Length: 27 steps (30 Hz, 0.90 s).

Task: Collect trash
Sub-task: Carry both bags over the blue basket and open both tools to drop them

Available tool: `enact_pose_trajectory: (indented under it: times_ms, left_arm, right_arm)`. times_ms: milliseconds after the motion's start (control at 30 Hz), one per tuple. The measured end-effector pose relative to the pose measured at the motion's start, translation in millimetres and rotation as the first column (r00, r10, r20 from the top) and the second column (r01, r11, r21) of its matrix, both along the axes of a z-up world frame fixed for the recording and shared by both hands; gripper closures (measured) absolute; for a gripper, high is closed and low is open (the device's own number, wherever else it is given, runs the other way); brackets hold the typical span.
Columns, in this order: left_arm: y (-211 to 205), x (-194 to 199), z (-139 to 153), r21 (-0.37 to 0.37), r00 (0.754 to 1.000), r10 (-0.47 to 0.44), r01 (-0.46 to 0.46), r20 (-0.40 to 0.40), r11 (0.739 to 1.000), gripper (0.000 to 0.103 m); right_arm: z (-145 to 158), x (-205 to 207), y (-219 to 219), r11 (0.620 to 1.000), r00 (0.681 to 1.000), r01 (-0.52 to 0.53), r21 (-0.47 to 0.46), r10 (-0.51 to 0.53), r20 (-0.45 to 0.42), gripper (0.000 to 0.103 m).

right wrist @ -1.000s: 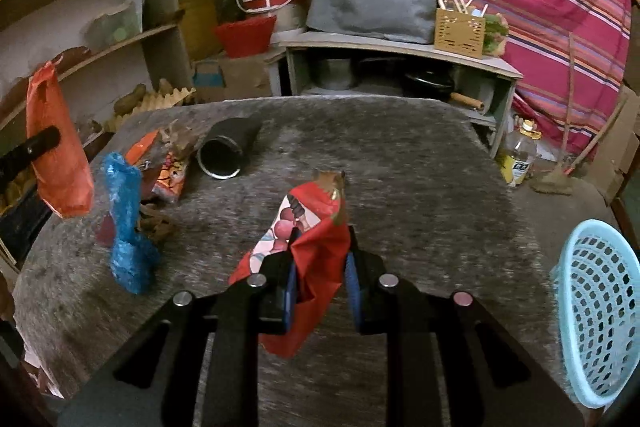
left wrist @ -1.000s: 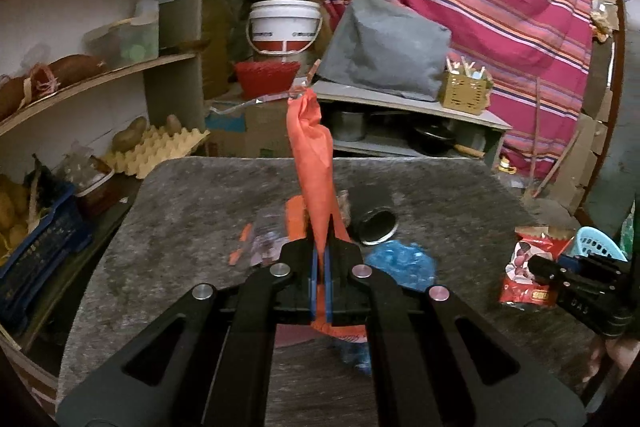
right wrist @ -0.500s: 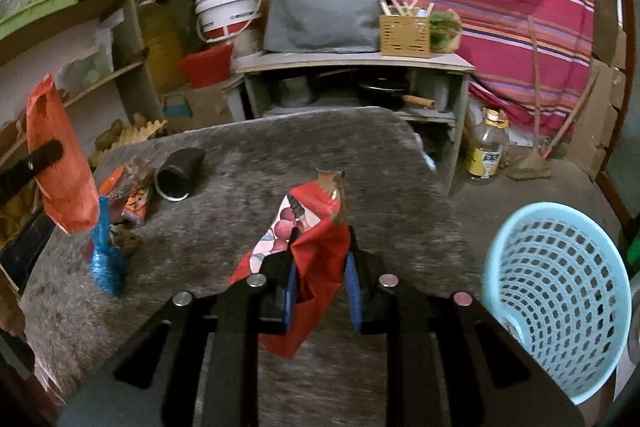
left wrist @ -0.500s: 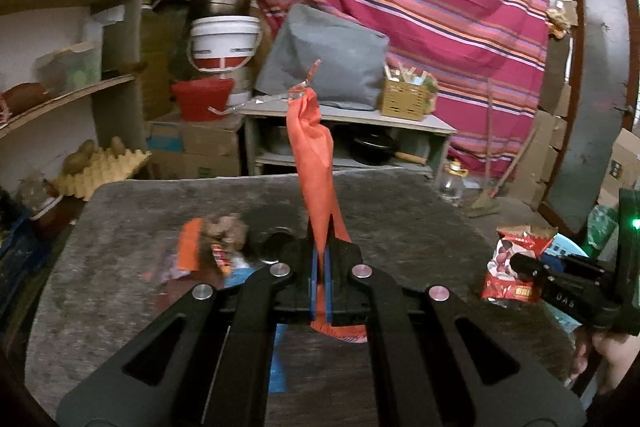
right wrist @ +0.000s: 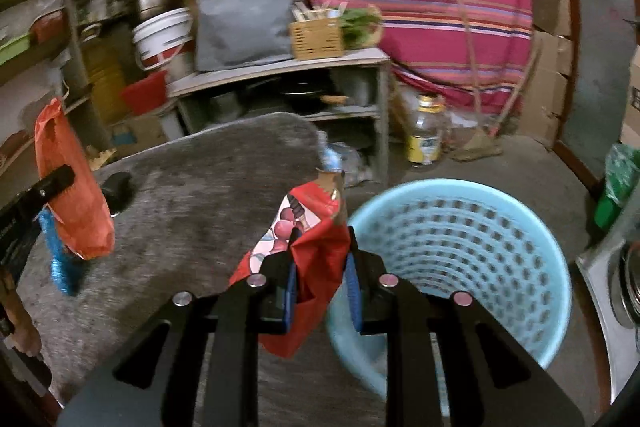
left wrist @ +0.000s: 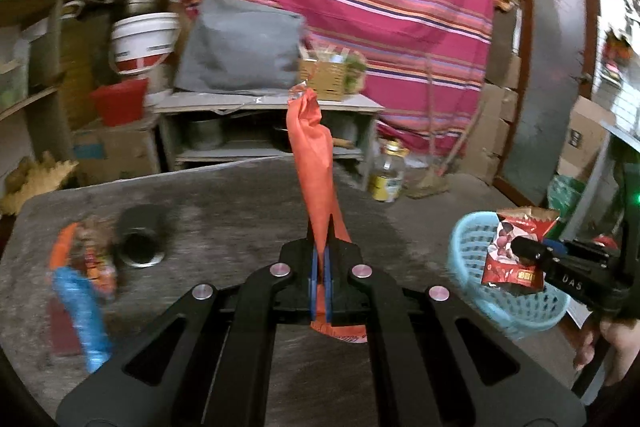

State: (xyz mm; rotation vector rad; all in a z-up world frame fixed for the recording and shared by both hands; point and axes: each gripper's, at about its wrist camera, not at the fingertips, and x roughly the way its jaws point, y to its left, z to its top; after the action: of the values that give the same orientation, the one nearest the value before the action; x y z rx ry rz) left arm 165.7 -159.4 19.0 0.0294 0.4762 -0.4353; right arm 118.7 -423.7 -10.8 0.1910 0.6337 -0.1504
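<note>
My left gripper (left wrist: 320, 267) is shut on an orange wrapper (left wrist: 314, 163) that stands up from its jaws above the grey table (left wrist: 224, 211). My right gripper (right wrist: 320, 259) is shut on a red snack packet (right wrist: 316, 247) at the table's right end, just left of a light blue plastic basket (right wrist: 460, 239) on the floor. In the left wrist view the red snack packet (left wrist: 516, 251) hangs over the basket (left wrist: 476, 267). The orange wrapper (right wrist: 72, 187) shows at the left of the right wrist view.
On the table's left side lie a blue wrapper (left wrist: 82, 311), an orange-and-brown pile of wrappers (left wrist: 86, 247) and a black can on its side (left wrist: 138, 237). Behind stand a low shelf (left wrist: 264, 131), a bottle (left wrist: 386, 171) on the floor and cardboard boxes.
Both grippers have swung to the right with their wrappers. The basket has come in close beside the right gripper, and the litter on the table has slid to the left of both views.
</note>
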Motion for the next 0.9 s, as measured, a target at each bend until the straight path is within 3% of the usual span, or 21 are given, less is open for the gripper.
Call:
enact_pose_trajectory:
  times_ms: [267,533,733,767,833,900]
  left_arm:
    - [-93,-4,-25,0.009,0.992,-0.125,0.125,-0.029,0.992,0.102]
    - [-175,-11,-40,0.025,0.97,-0.241,0.242,-0.019,0.97,0.102]
    - [-211,-11,-55,0.032,0.955,-0.295,0.296,-0.039,0.955,0.1]
    - [-215,-10,-58,0.032,0.954,-0.296,0.298,-0.046,0.954,0.096]
    - [-215,-9,-61,0.027,0.953,-0.296,0.298,-0.057,0.954,0.078]
    - [-208,-8,-59,0.022,0.959,-0.28,0.281,-0.048,0.959,0.051]
  right_arm:
    - [-6,-30,-75,0.989,0.989,0.148,0.021,-0.148,0.001,0.082]
    - [-16,-37,-114,0.97,0.97,0.24,-0.031,-0.241,-0.019,0.082]
    - [-22,-42,-133,0.962,0.962,0.271,-0.025,-0.272,-0.036,0.082]
    - [-22,-43,-135,0.962,0.961,0.273,-0.023,-0.274,-0.039,0.082]
    - [-24,-44,-138,0.961,0.96,0.276,-0.023,-0.277,-0.042,0.082]
    - [-25,-44,-138,0.961,0.96,0.276,-0.019,-0.277,-0.045,0.082]
